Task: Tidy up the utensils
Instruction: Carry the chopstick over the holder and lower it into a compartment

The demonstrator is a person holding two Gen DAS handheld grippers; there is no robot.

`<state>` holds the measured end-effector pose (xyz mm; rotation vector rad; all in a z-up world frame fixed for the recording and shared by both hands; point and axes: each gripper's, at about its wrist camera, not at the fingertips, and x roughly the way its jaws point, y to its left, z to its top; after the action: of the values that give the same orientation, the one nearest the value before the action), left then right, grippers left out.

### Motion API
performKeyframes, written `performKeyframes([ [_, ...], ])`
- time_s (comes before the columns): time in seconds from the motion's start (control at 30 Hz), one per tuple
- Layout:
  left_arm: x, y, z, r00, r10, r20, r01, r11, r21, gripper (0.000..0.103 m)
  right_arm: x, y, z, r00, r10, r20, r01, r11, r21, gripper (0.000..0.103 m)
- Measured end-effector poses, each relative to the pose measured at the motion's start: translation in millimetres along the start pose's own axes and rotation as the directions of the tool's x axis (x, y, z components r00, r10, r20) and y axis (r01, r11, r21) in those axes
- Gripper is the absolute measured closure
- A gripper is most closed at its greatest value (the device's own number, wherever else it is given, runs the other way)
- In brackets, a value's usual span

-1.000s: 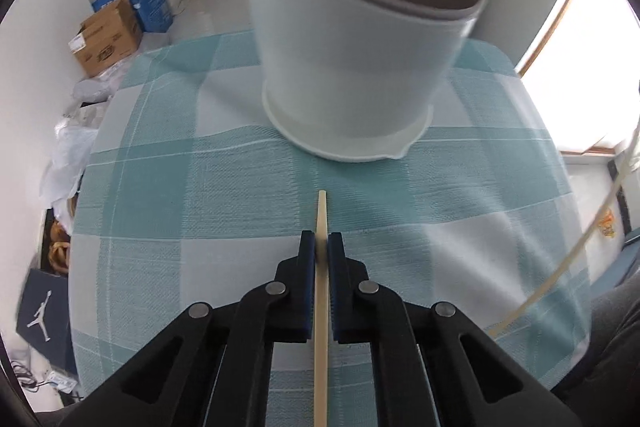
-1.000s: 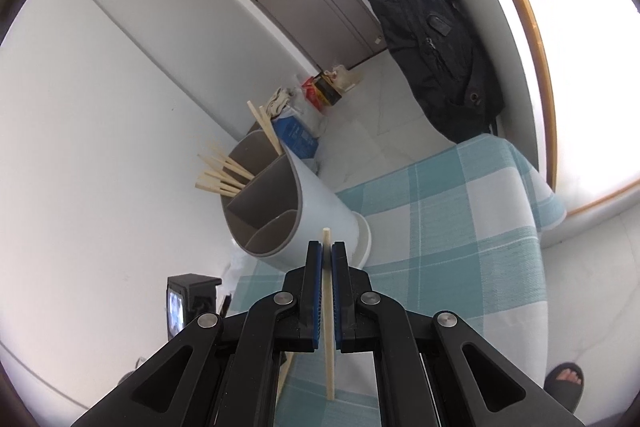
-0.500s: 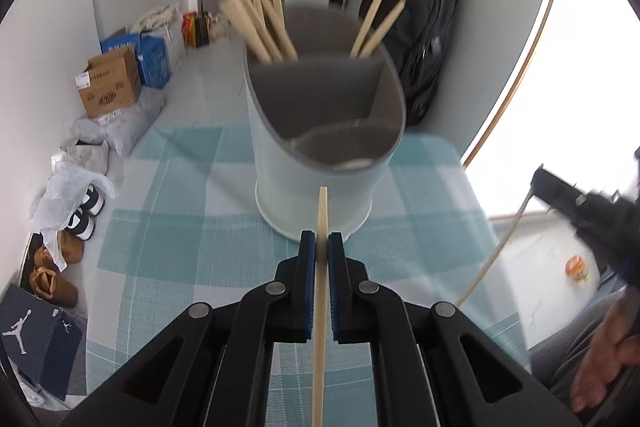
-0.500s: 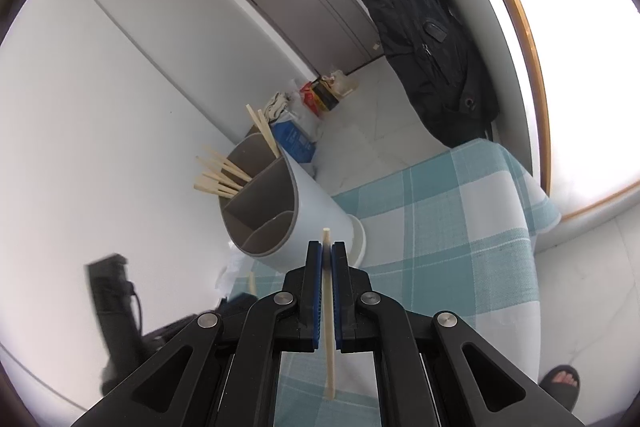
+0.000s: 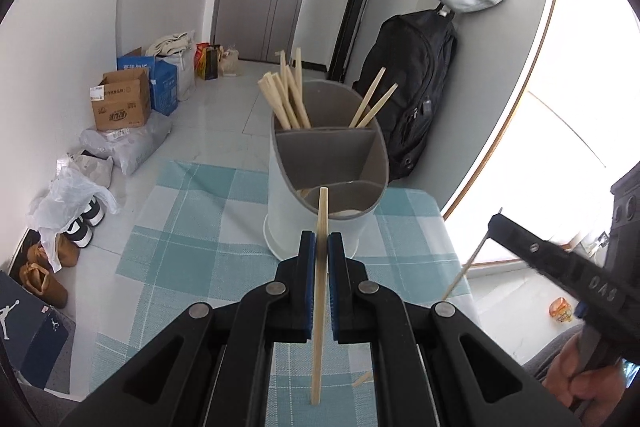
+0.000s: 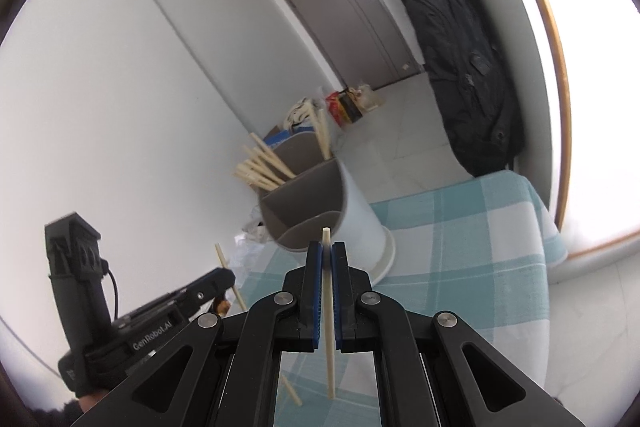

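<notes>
A white utensil holder with grey compartments stands on the checked tablecloth; several chopsticks stand in its far compartments. It also shows in the right wrist view. My left gripper is shut on a wooden chopstick, raised above the table just short of the holder, and shows at the left in the right wrist view. My right gripper is shut on a pale chopstick and shows at the right in the left wrist view.
The teal checked tablecloth covers the table. A loose chopstick lies on it near me. On the floor are cardboard boxes, bags and shoes. A black backpack hangs on the far wall.
My left gripper has risen and pulled back from the holder, so the whole holder and room show. My right gripper has come into the left view. The right view has turned slightly.
</notes>
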<state>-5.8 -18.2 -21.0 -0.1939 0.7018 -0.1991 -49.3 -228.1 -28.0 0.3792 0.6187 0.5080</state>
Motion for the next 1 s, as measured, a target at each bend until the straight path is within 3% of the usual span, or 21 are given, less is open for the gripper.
performKeyframes([
  [0.6,-20.3,-14.1,17.5,0.999,-0.034,0.026,0.032,0.997,0.072,0.101,5.1,35.5,18.0,0.999,-0.033,0.03,0.037,0.989,-0.145,0.099],
  [1.0,-37.3,-19.6,62.0,0.998,-0.035,0.044,0.032,0.997,0.065,0.101,-3.5,57.7,68.6,0.998,-0.001,0.067,0.014,0.982,-0.188,0.099],
])
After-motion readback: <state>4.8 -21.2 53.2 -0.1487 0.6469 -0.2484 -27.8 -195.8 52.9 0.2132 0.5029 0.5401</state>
